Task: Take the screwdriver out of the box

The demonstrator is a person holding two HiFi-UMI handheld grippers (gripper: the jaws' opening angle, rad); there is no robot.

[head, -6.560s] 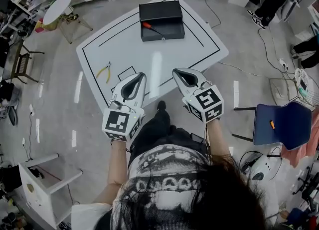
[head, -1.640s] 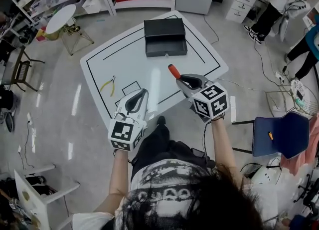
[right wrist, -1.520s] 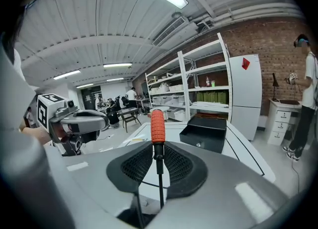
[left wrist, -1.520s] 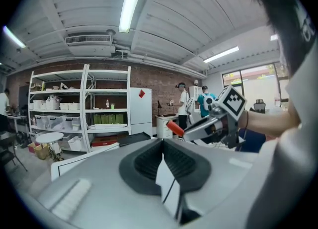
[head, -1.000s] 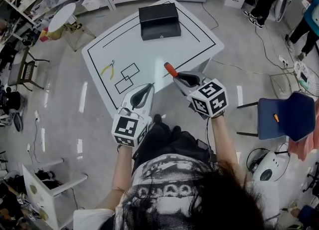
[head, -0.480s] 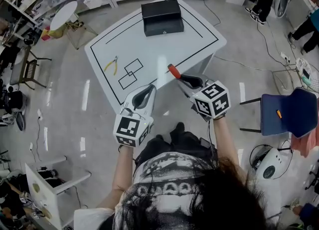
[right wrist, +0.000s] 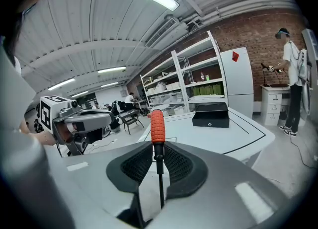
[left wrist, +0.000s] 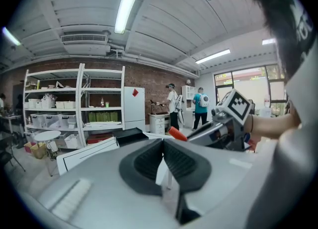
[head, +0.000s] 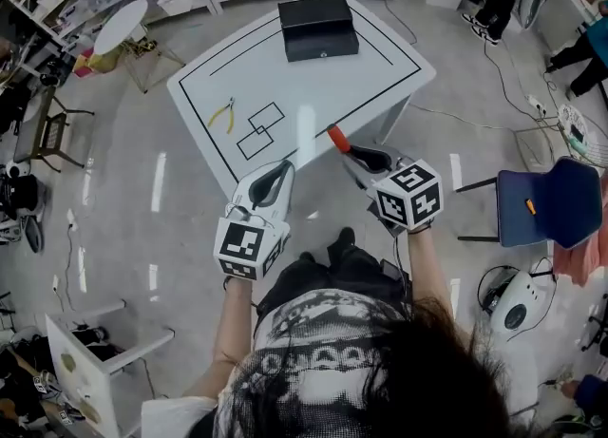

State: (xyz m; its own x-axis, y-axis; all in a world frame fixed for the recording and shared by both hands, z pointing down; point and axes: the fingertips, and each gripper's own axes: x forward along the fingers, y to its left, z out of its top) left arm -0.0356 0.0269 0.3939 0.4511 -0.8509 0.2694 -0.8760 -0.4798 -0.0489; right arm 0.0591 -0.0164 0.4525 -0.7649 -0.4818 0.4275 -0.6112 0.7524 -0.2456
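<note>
A: What is nearest the person?
B: The two grippers, held out in front of the body. The left gripper (head: 281, 166) has its jaws together with nothing in them. The right gripper (right wrist: 158, 147) is clamped on the screwdriver (right wrist: 157, 126).
A: Which way does it lie?
B: Its long axis runs along the gripper's own line. The pads pinch the thin metal shaft. The ribbed orange handle sticks out past the fingertips, away from the person and toward the table (head: 313, 85). In the head view it slants up and left, in the air about over the table's near edge.
A: What is hidden?
B: The blade's tip runs back between the jaws and out of sight. From above only the handle shows.
A: Any writing?
B: Each cube (head: 410, 196) carries black-and-white square markers. The white print on the shirt (head: 313, 351) is too warped to read.
A: And farther off?
B: Yellow-handled pliers (head: 224, 115) lie on the table's left part, beside drawn rectangles (head: 259, 129). The black box (head: 318, 28) sits at the far end, well apart from the screwdriver, with a small pale clasp on its front. Behind it, shelves (right wrist: 191, 81) stand against a brick wall.
</note>
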